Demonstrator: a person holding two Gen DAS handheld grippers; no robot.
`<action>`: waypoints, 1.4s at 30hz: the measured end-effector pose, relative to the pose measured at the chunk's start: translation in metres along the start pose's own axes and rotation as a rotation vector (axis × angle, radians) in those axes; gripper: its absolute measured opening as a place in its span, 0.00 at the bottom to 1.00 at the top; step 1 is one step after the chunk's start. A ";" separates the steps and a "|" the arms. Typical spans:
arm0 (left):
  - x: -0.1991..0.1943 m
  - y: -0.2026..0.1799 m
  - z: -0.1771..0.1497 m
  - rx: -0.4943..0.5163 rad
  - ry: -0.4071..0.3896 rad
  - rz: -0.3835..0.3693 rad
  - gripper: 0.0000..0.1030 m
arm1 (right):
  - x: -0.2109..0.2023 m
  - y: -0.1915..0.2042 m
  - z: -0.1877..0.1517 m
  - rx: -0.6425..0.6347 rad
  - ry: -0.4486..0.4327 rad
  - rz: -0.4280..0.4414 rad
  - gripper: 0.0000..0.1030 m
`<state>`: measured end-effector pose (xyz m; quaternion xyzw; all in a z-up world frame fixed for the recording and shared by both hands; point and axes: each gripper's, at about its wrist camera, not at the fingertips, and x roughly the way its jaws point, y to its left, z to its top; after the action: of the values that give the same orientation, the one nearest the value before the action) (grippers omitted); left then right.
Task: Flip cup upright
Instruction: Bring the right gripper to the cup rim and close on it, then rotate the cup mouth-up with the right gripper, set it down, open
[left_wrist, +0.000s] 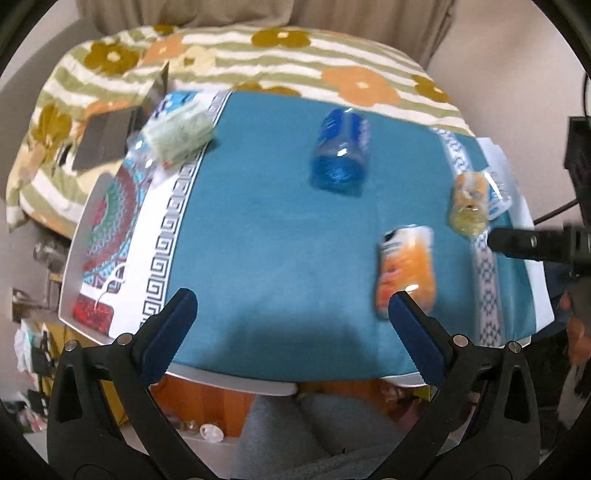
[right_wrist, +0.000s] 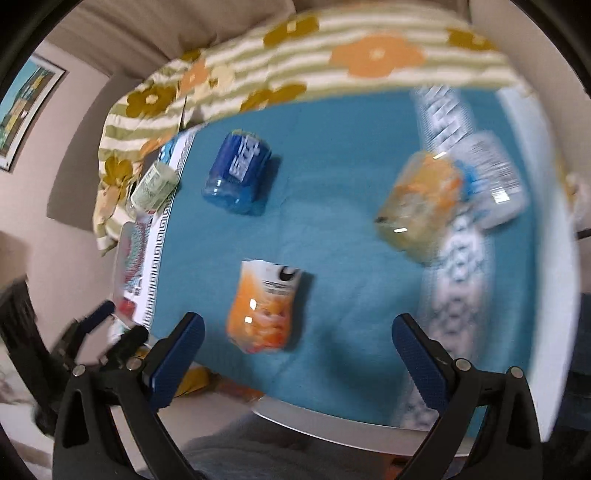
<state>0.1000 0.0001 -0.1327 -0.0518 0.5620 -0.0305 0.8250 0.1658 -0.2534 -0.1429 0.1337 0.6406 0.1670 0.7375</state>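
Several plastic cups lie on their sides on a teal cloth (left_wrist: 258, 221). A blue cup (left_wrist: 341, 151) lies at the far middle, also in the right wrist view (right_wrist: 238, 173). An orange cup (left_wrist: 406, 269) lies nearest, also in the right wrist view (right_wrist: 264, 306). A yellow cup (left_wrist: 470, 203) lies at the right edge (right_wrist: 421, 206). A green cup (left_wrist: 177, 129) lies far left (right_wrist: 153, 186). My left gripper (left_wrist: 291, 306) is open and empty above the near edge. My right gripper (right_wrist: 297, 332) is open and empty, just short of the orange cup.
The cloth covers a small white table (left_wrist: 236, 384) in front of a flowered bedspread (left_wrist: 258, 48). A dark laptop-like thing (left_wrist: 107, 136) lies far left. A clear bottle (right_wrist: 495, 181) lies beside the yellow cup. The right gripper's finger (left_wrist: 517, 242) shows at the right.
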 end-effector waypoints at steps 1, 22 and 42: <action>0.006 0.007 0.000 -0.006 0.014 -0.009 1.00 | 0.011 0.001 0.006 0.020 0.033 0.019 0.99; 0.056 0.063 0.005 -0.011 0.103 -0.022 1.00 | 0.101 0.006 0.039 0.162 0.277 0.082 0.54; 0.028 0.058 0.003 0.045 0.039 -0.020 1.00 | 0.035 0.055 -0.020 -0.012 -0.474 -0.140 0.47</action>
<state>0.1129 0.0546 -0.1645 -0.0386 0.5767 -0.0524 0.8144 0.1463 -0.1893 -0.1543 0.1200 0.4564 0.0835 0.8777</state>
